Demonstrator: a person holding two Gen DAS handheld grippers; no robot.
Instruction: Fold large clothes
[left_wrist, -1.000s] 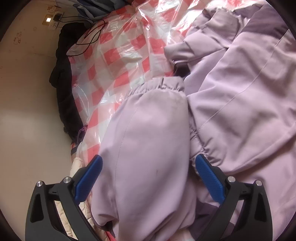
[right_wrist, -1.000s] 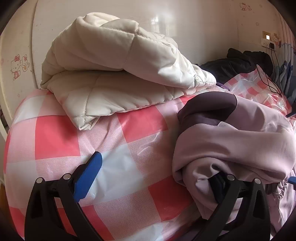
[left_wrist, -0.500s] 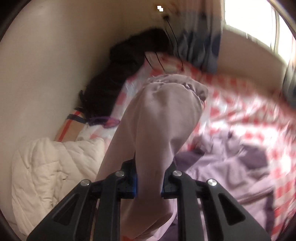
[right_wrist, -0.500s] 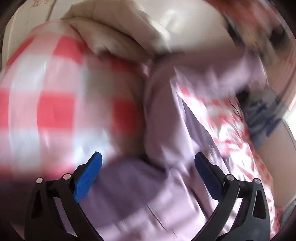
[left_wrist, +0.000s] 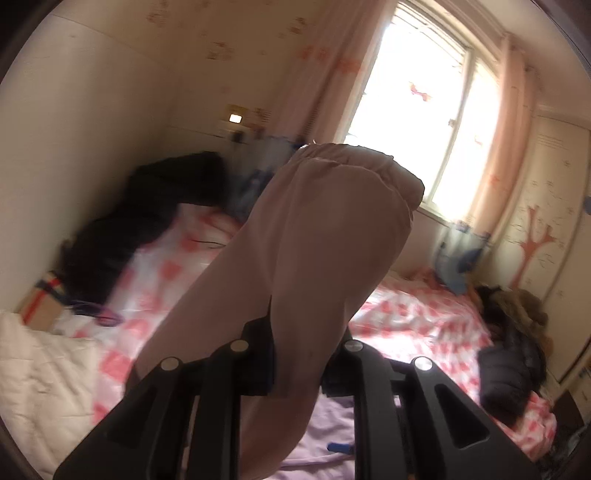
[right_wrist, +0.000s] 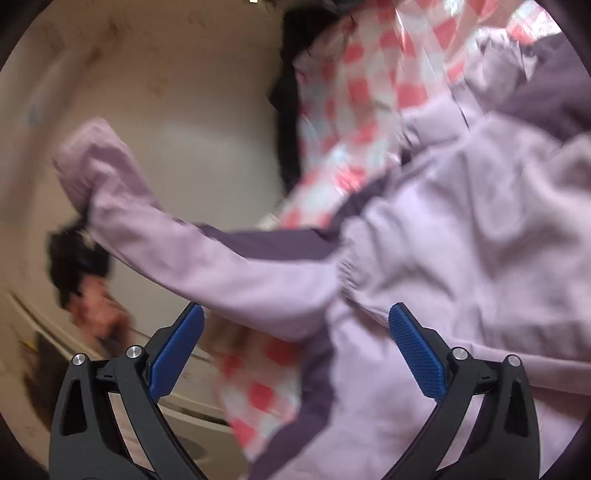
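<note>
Lilac jacket sleeve (left_wrist: 314, 258) pinched in left hand-held gripper (left_wrist: 299, 354).

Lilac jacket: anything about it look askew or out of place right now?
Yes. The lilac jacket with dark purple panels lies crumpled, not flat, on the pink-checked bedcover. One sleeve is stretched off to the side, pinched in the left gripper. The right gripper hovers open over the body.
</note>
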